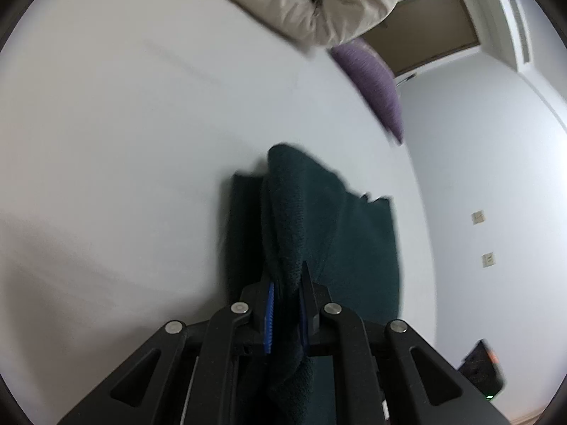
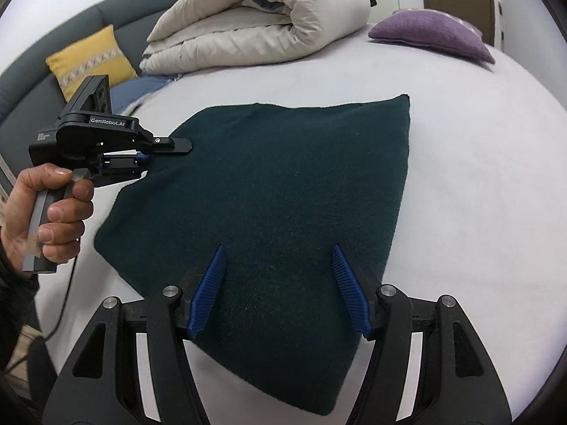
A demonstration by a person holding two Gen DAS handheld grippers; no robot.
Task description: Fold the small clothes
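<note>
1. a dark green knitted garment (image 2: pixel 269 191) lay spread on the white bed (image 2: pixel 478 184), folded over at its far edge.
2. the left hand-held gripper (image 1: pixel 287 301) was pressed together, pinching a bunched fold of the garment at its left edge.
3. a hand (image 2: pixel 49 212) gripped that tool's grey handle.
4. the right hand-held gripper (image 2: pixel 278 290) hovered over the garment's near end, blue pads (image 2: pixel 209 290) spread apart, nothing pinched.
5. a rolled beige duvet (image 2: pixel 255 21), a purple cushion (image 2: pixel 432 35) and a yellow cushion (image 2: pixel 88 60) sat beyond.
</note>
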